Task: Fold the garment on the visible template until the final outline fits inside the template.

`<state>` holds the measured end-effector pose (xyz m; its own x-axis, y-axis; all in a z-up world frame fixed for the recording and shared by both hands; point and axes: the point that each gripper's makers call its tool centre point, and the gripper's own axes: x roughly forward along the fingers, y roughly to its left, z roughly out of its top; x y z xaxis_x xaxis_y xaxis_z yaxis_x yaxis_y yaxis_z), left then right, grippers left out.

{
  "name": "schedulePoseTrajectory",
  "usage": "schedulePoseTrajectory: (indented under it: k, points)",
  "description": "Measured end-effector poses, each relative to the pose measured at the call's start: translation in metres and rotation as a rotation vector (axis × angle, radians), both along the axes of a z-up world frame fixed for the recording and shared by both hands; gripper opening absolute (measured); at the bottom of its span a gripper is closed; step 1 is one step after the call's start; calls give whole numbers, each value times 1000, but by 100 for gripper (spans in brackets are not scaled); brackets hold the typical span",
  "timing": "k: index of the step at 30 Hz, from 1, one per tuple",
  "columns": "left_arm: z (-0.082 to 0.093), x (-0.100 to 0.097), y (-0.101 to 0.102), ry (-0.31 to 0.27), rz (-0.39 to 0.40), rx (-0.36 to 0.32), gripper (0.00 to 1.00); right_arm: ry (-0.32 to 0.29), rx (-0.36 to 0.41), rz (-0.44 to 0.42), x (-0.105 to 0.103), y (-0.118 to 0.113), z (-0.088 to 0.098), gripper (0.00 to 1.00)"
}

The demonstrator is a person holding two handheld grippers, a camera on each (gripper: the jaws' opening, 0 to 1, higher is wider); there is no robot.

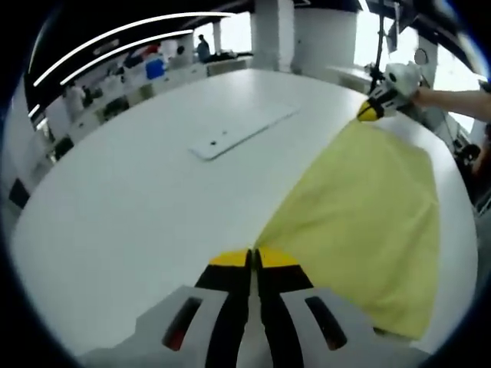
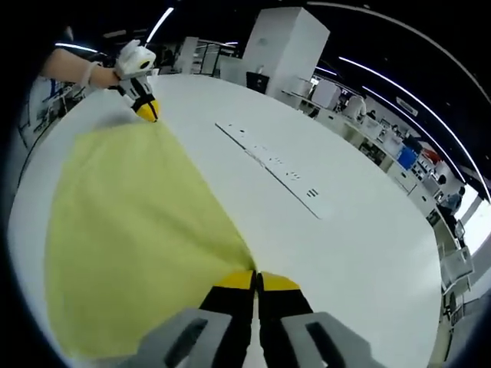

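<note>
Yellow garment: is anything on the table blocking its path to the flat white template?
Nothing visible does. Both tongs, left and right, grip corners of the yellow garment. Bare white table lies between it and the template.

A broad white counter (image 1: 138, 192) carries everything. Beyond its far edge stand a white square pillar (image 2: 285, 47), rows of desks with a blue box (image 1: 156, 68), and a person (image 1: 202, 48) standing far behind. Curved ceiling light strips (image 1: 130, 34) run overhead.

The garment (image 1: 360, 222) lies spread on the worktop (image 1: 138, 207), a flat template (image 1: 242, 132) well apart beyond it, each hand-held gripper at one corner.
</note>
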<state>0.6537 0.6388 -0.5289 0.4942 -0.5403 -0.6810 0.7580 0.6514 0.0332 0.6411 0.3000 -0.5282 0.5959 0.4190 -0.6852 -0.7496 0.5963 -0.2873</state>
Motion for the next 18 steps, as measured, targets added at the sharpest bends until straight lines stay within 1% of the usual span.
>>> schedulePoseTrajectory:
  k: [7, 9, 14, 16, 18]
  points:
    - [0, -4, -3, -10, 6, -18, 1, 18, 23, -22, 2, 1, -3, 0]
    - [0, -2, -2, -14, -1, -19, 1, 17, 28, -23, 3, 1, -3, 0]
    - [0, -1, -1, -9, 2, -23, 1, 25, 70, -60, 6, 0, -2, 1]
    - [0, 1, 1, -10, -3, -22, 4, 18, 66, -59, 7, -1, 0, 3]
    - [2, -1, 1, -12, -11, -29, 11, 12, 84, -65, 8, -2, 6, 7]
